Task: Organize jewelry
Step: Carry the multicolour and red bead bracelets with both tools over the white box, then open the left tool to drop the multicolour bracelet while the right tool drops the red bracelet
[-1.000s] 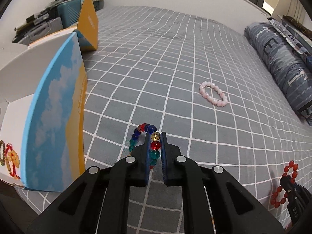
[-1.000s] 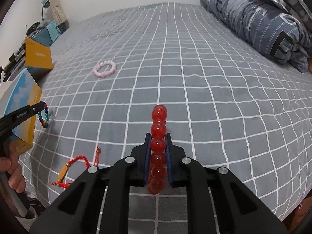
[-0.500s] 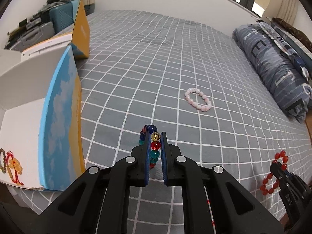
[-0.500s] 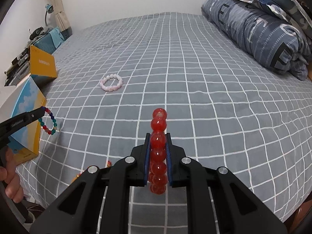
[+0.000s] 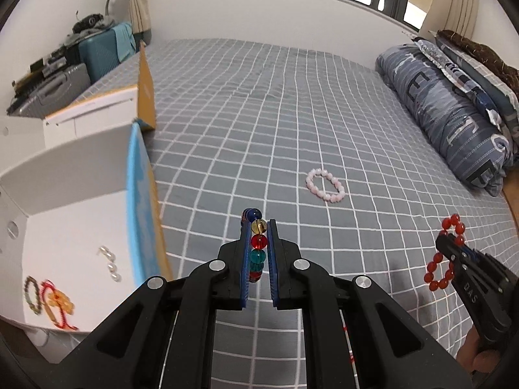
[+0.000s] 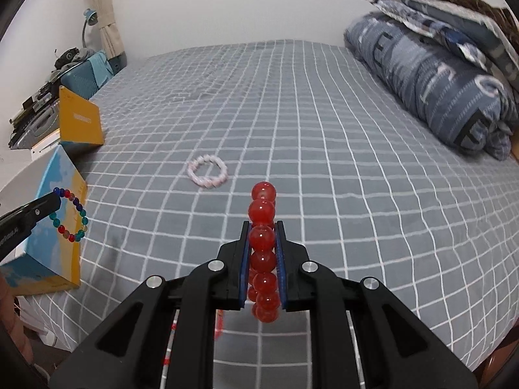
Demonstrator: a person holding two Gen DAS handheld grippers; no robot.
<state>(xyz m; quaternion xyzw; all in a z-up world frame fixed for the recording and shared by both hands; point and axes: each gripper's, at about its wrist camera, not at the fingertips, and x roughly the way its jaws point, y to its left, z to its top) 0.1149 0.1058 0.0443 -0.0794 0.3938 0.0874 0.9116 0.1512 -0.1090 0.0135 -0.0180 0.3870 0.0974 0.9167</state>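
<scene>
Though clamped, bracelet [image 5: 257,249] protruding beyond fingers [image 5: 244,269]

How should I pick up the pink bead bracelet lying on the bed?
Come straight down from above and pinch one side of the pink bracelet. It lies flat as an open ring on the bedspread, so one finger can go inside the loop and one outside, squeezing the bead string between them. The near side is probably easiest to reach.
</scene>
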